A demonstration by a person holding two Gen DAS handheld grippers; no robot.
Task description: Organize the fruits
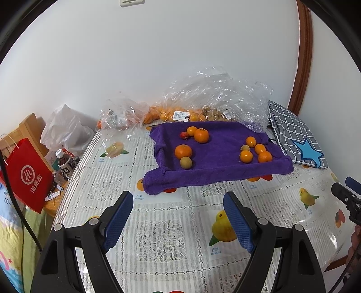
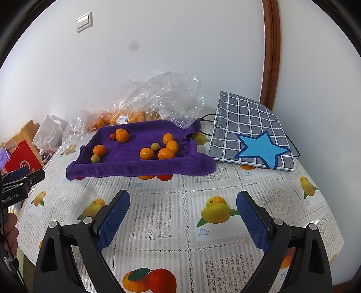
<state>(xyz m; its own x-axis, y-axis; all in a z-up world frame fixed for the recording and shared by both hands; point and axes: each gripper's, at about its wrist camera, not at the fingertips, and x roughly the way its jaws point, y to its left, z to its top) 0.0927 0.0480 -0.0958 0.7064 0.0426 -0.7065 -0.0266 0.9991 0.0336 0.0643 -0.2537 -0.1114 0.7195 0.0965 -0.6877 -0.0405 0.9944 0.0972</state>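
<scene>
Both the left claw point(image 1: 178, 216) and right claw point(image 2: 183, 216) gape wide, holding nothing. Ahead of them, fruits point(image 1: 183, 151) lie on a purple towel point(image 1: 216, 171); bagged oranges point(image 1: 167, 114) behind blur under crinkled plastic.

Home room: tabletop point(image 2: 180, 184) with fruit-print lace cover, wall light switch point(image 2: 84, 22), red shopping bag point(image 1: 27, 178) left of the gripper.

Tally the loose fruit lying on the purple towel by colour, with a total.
On the purple towel:
Orange citrus: 7
Tan-green small round fruit: 2
Small red fruit: 1
Total: 10
</scene>
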